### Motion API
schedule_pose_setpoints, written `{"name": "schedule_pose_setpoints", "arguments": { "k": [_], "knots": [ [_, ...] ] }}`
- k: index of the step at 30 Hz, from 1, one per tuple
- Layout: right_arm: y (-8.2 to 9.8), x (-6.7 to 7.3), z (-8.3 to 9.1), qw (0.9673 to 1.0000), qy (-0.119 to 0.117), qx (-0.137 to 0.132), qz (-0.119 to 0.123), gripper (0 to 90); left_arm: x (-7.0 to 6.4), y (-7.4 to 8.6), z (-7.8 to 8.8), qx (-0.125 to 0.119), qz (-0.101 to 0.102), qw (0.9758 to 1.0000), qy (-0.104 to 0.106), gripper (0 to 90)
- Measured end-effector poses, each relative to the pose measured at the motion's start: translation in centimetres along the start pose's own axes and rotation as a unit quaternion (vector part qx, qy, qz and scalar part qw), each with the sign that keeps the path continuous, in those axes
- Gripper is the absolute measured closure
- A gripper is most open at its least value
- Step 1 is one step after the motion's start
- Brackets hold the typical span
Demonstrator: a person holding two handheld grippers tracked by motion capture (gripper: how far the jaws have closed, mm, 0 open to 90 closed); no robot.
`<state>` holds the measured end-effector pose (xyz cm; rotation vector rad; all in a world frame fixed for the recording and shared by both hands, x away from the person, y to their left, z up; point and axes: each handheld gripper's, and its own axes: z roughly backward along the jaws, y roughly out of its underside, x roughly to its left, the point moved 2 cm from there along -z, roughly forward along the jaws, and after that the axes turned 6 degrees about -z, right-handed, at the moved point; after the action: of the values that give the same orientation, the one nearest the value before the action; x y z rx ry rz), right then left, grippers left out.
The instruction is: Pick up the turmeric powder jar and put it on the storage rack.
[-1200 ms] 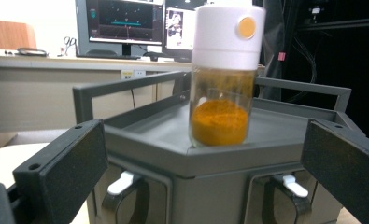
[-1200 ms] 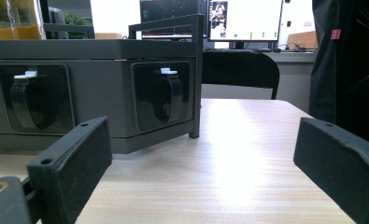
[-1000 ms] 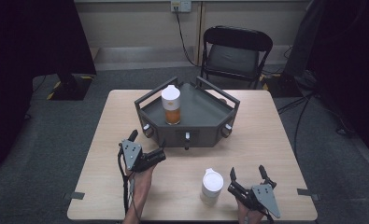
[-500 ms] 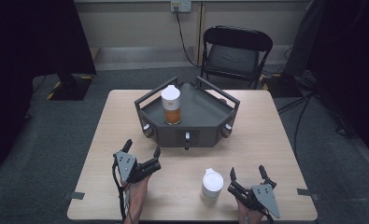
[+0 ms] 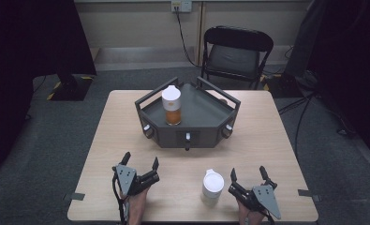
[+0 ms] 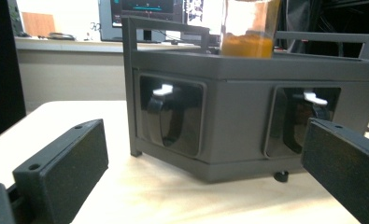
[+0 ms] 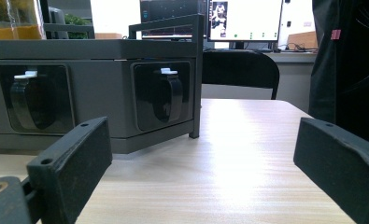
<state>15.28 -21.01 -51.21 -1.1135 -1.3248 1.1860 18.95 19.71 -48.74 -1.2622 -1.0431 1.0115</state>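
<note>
The left tool (image 5: 140, 161) has come back toward the near edge of the tabletop (image 5: 267, 140) and sunk lower than a second ago; its jaws are spread with nothing between them. The right tool (image 5: 248, 174) sits where it was, jaws also spread and empty, just beside the white-lidded cup (image 5: 212, 185), which stands upright and unmoved. Farther back, the grey tray (image 5: 206, 117) keeps its place, carrying the jar of orange liquid (image 5: 172, 105).

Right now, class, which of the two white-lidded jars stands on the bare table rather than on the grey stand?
The near jar, beside the right hand-held gripper. The other jar, holding orange contents, stands on the grey stand.
</note>
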Motion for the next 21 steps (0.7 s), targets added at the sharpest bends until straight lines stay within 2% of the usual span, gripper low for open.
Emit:
{"name": "schedule_pose_setpoints", "arguments": {
  "k": [4, 6, 9, 13, 17, 21],
  "knots": [
    [0.0, 0.0, 0.0, 1.0000, 0.001, 0.000, 0.000, 3.2, -0.1, 0.6, 0.3, 0.002, 0.002, 1.0000, 0.003, 0.1],
    [0.0, 0.0, 0.0, 1.0000, 0.001, 0.000, 0.000, 3.2, -0.3, 1.0, 0.5, 0.000, -0.005, 1.0000, 0.002, 0.1],
    [0.0, 0.0, 0.0, 1.0000, 0.001, 0.000, 0.000, 3.2, -0.3, 1.3, 0.6, 0.000, 0.001, 1.0000, 0.003, 0.1],
    [0.0, 0.0, 0.0, 1.0000, 0.001, 0.000, 0.000, 3.2, -0.5, 1.7, 0.9, -0.014, -0.004, 0.9999, -0.004, 1.0],
    [0.0, 0.0, 0.0, 1.0000, 0.001, 0.000, 0.000, 3.2, -0.5, 2.0, 0.8, -0.001, -0.007, 1.0000, 0.000, 0.7],
    [0.0, 0.0, 0.0, 1.0000, 0.001, 0.000, 0.000, 3.2, -0.6, 2.2, 0.9, -0.006, -0.008, 0.9999, -0.004, 0.7]
  ]
}}
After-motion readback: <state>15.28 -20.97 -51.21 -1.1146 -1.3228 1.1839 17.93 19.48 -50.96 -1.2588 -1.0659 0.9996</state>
